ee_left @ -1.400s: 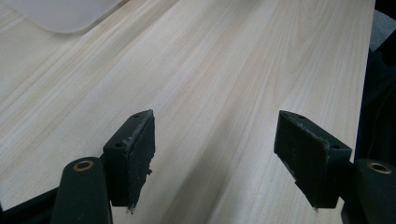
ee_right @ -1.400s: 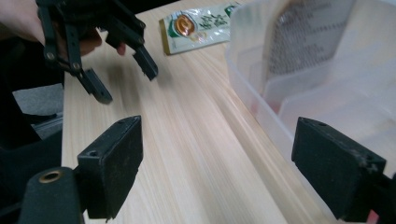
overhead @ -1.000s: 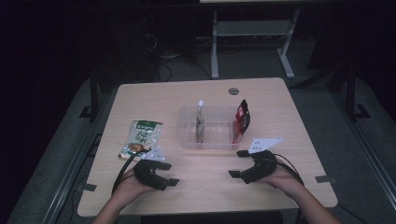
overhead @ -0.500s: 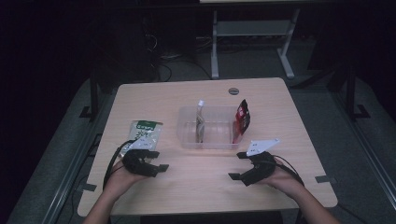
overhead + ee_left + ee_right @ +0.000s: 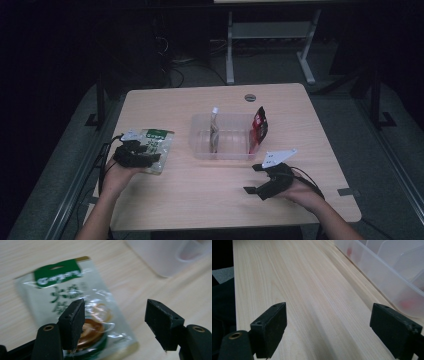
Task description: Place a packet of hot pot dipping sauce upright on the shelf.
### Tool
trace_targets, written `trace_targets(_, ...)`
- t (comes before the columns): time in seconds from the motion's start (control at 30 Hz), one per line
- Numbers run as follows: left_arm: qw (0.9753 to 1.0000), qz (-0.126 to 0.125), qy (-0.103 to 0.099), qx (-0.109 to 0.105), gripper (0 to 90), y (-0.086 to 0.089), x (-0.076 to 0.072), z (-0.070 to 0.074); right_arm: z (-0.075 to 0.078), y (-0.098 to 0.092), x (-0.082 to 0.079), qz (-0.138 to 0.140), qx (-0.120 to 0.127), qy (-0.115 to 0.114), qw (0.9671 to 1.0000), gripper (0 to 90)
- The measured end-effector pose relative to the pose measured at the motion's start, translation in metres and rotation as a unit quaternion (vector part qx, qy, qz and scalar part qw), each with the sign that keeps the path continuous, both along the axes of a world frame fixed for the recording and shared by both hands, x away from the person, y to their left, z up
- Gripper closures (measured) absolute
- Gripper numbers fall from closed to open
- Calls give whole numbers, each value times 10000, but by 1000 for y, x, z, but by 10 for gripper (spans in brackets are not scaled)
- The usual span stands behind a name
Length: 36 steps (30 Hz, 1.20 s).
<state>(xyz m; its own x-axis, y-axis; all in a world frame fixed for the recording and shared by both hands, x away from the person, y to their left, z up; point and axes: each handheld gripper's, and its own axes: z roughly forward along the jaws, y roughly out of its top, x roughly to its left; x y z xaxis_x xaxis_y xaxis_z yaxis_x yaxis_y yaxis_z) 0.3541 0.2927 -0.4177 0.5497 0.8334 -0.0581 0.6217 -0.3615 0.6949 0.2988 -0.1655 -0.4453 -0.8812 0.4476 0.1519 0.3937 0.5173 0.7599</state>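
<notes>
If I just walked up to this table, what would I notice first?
Probably the clear plastic bin in the middle of the table, with a red packet standing at its right end. Next, the green snack pouch lying flat at the left, with the left gripper open just above it.

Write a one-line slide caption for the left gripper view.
Open left gripper poised over a green snack packet lying flat on the wooden table, beside a clear plastic bin.

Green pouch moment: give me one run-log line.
left gripper: open over green pouch | right gripper: open, above table | clear bin: two pouches upright
</notes>
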Motion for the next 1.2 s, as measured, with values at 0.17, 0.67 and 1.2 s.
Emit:
trace_targets(0.17, 9996, 274, 33, 90, 318, 11, 12, -2, 0, 0, 0, -8, -15, 2, 10000, 137)
trace_targets(0.67, 9944, 868, 556, 234, 229, 29, 32, -34, 1, 1, 0, 29, -17, -33, 10000, 139)
trace_targets(1.2, 9959, 738, 503, 136, 360, 28, 21, -39, 1, 1, 0, 16, 20, -3, 10000, 140)
